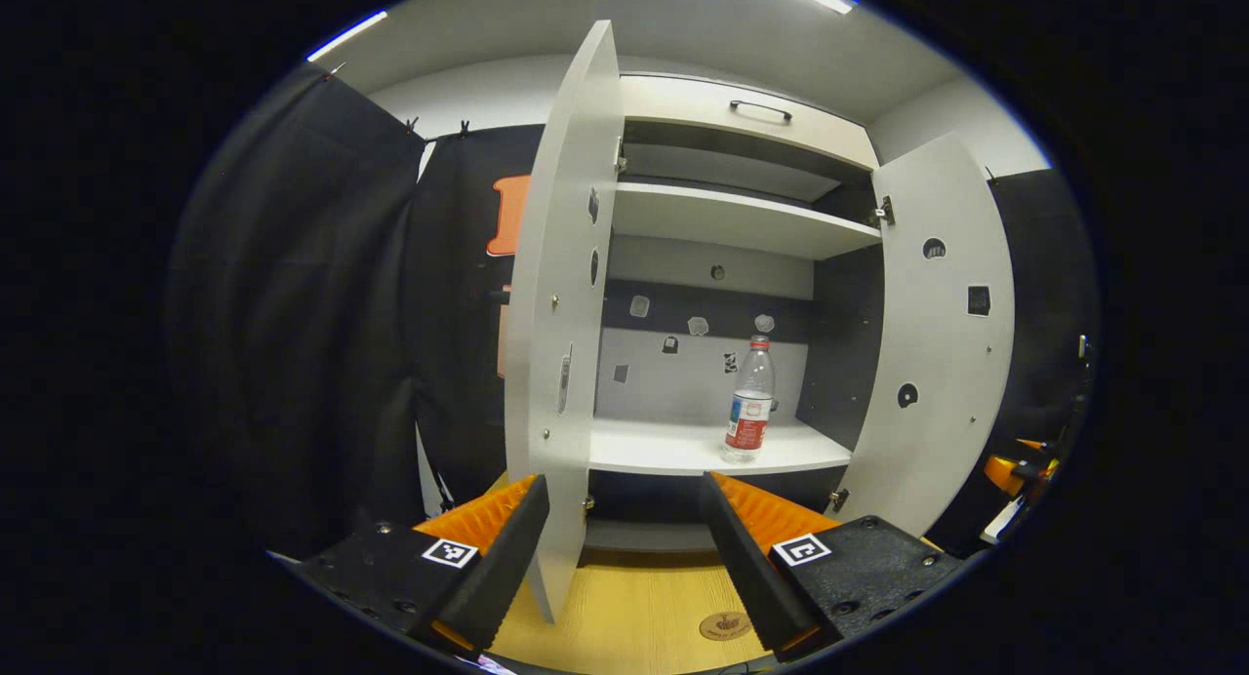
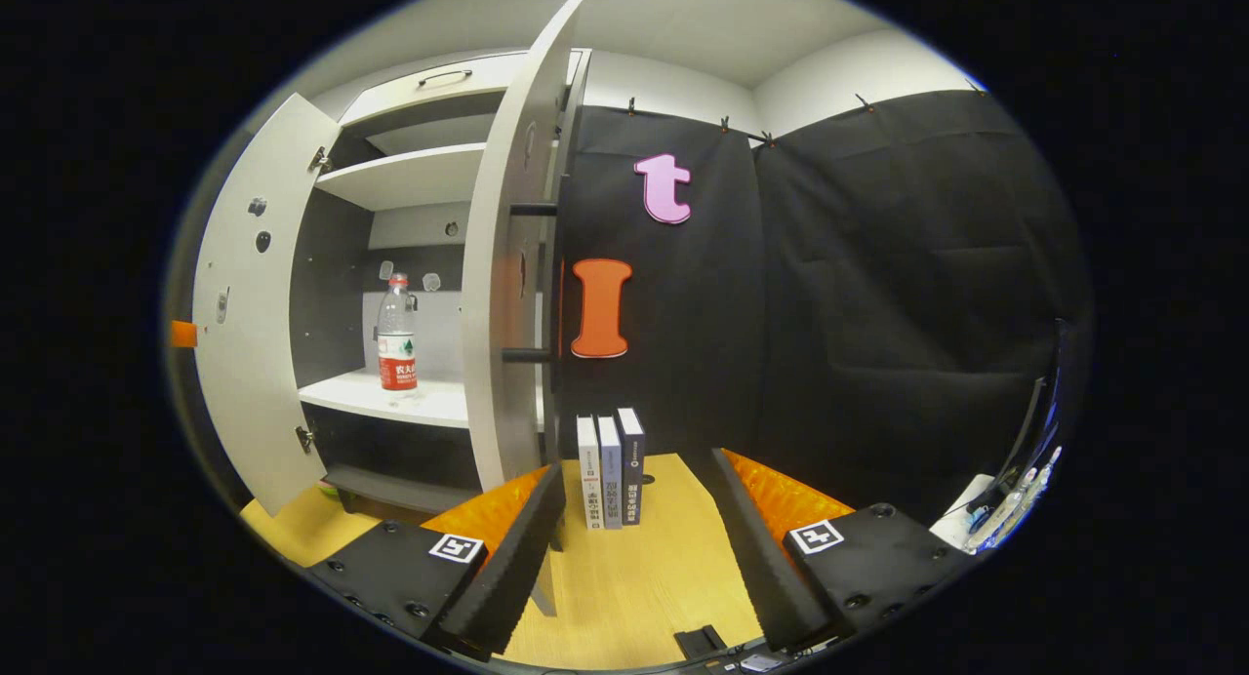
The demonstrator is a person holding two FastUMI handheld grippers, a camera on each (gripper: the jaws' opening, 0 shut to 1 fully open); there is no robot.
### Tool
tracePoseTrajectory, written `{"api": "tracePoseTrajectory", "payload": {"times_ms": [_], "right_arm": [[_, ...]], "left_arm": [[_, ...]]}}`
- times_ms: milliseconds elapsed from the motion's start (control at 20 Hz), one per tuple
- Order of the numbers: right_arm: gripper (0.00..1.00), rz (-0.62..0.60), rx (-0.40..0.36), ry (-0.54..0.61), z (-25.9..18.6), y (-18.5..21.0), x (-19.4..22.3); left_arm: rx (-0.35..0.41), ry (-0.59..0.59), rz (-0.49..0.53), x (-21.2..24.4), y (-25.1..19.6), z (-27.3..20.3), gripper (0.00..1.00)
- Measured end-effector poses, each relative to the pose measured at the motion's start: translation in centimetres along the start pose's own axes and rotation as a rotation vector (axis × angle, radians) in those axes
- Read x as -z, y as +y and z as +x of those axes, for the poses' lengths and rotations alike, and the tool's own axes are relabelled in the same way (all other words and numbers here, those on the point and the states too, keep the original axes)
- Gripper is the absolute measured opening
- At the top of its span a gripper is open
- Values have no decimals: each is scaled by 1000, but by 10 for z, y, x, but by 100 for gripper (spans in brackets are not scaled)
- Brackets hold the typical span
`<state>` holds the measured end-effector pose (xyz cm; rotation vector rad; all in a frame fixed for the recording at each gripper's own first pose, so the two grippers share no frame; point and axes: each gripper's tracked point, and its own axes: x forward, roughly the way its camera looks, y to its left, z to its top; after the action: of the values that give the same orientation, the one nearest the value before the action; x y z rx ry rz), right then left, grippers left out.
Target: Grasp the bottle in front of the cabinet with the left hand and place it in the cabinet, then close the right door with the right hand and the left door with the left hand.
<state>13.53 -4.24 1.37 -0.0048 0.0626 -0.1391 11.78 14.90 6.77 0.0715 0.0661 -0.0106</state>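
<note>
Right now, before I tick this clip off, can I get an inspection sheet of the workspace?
Surface: wooden tabletop, bare in front of the cabinet.
Job's things: bottle upright on the cabinet's lower shelf; left door and right door both open.
Clutter: three books standing beside the cabinet.
Grippers: left gripper and right gripper both have jaws apart, holding nothing.
Cables: nothing seen for certain.
Surroundings: black cloth walls, ceiling lights.
</note>
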Motion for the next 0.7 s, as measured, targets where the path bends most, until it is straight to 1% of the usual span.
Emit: {"api": "tracePoseTrajectory", "payload": {"times_ms": [100, 150, 250, 550, 600, 650, 700], "right_arm": [[92, -15, 0, -13, 10, 2, -7], [98, -20, -3, -20, 12, 3, -10], [98, -31, -3, -24, 17, 4, -11], [98, -18, -6, -11, 24, 12, -8], [89, -22, -1, -12, 23, 12, -8], [97, -28, -1, -12, 23, 12, -8], [98, -31, -5, -12, 23, 14, -8]], "left_arm": [[-7, 2, -6, 0, 1, -10, 94], [1, 8, -16, 1, -1, -16, 94], [8, 17, -33, 4, 0, -22, 94], [-29, -2, -37, 3, 19, -33, 95], [-32, -5, -42, 3, 21, -33, 94], [-33, -3, -48, 4, 23, -32, 94], [-33, 1, -54, 5, 26, -32, 94]]}}
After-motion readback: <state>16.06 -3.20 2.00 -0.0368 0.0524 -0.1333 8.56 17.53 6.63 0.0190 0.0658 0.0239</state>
